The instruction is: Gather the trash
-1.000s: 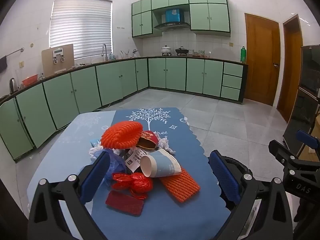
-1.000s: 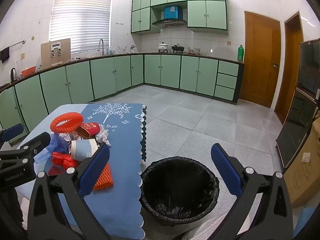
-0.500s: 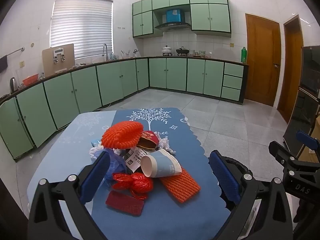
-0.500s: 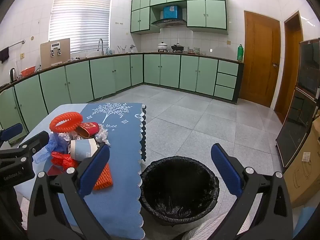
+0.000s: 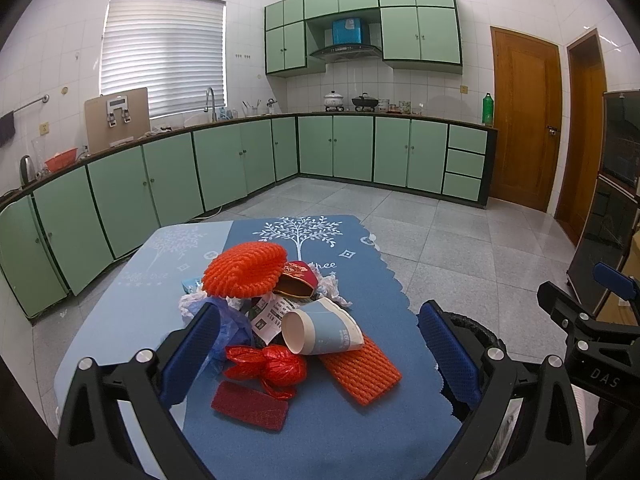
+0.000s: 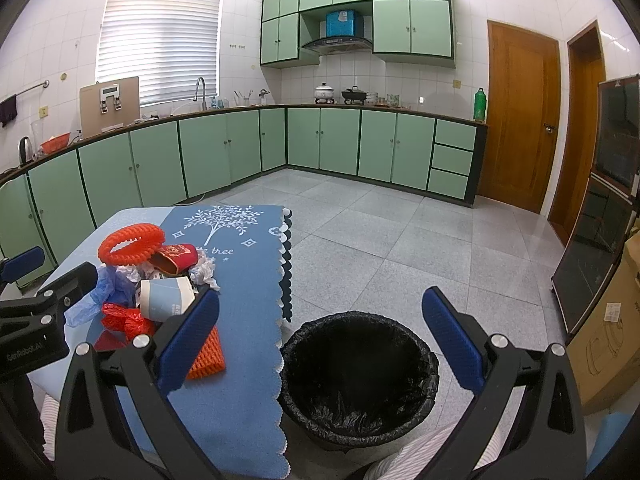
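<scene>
A pile of trash lies on the blue table (image 5: pixel 344 436): an orange foam net ring (image 5: pixel 245 268), a paper cup (image 5: pixel 320 331) on its side, a red plastic bag (image 5: pixel 272 367), a flat orange net (image 5: pixel 362 372), a dark red pad (image 5: pixel 250 406), and a blue plastic bag (image 5: pixel 228 330). My left gripper (image 5: pixel 320 356) is open and empty, held just before the pile. My right gripper (image 6: pixel 320 340) is open and empty above the black-lined trash bin (image 6: pixel 358 376) on the floor to the right of the table. The pile also shows in the right wrist view (image 6: pixel 156 280).
Green kitchen cabinets (image 5: pixel 224 164) line the far walls. Wooden doors (image 5: pixel 524 132) stand at the right. A dark glass-fronted appliance (image 6: pixel 600 208) and a cardboard box (image 6: pixel 608 328) stand at the right of the bin. Grey tiled floor (image 6: pixel 400 240) lies beyond.
</scene>
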`<state>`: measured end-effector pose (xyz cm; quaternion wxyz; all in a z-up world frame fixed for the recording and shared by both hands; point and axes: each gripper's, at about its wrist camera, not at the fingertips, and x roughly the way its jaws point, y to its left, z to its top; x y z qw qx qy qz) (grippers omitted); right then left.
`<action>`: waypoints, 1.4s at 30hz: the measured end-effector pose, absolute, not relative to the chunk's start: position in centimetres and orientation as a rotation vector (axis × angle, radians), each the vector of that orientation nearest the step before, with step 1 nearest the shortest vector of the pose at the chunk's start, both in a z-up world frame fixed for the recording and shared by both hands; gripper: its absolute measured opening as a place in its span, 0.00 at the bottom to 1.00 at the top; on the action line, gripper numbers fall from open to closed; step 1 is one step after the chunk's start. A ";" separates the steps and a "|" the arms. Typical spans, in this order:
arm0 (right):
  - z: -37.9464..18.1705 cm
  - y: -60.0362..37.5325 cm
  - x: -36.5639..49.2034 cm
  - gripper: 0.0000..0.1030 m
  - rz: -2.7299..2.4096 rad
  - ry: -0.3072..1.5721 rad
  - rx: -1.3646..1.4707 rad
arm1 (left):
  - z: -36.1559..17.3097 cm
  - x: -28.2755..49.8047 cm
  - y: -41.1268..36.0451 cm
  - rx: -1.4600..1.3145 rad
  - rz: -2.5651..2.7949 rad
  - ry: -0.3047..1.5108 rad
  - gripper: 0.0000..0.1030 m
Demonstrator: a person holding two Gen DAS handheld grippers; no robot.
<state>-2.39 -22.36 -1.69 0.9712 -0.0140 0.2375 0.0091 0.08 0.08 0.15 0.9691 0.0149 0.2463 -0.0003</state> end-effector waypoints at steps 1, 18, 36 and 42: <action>-1.7 -22.4 -2.4 0.95 0.018 0.480 -0.028 | 0.2 0.1 0.1 0.030 0.000 0.498 0.94; -1.7 -22.3 -2.4 0.95 0.018 0.480 -0.027 | 0.1 0.0 0.1 0.032 -0.001 0.498 0.94; -2.1 -22.6 -2.2 0.95 0.016 0.477 -0.024 | 0.0 0.1 0.2 0.031 0.000 0.498 0.94; -2.2 -22.7 -2.2 0.95 0.015 0.475 -0.021 | 0.0 0.1 0.2 0.031 0.000 0.497 0.94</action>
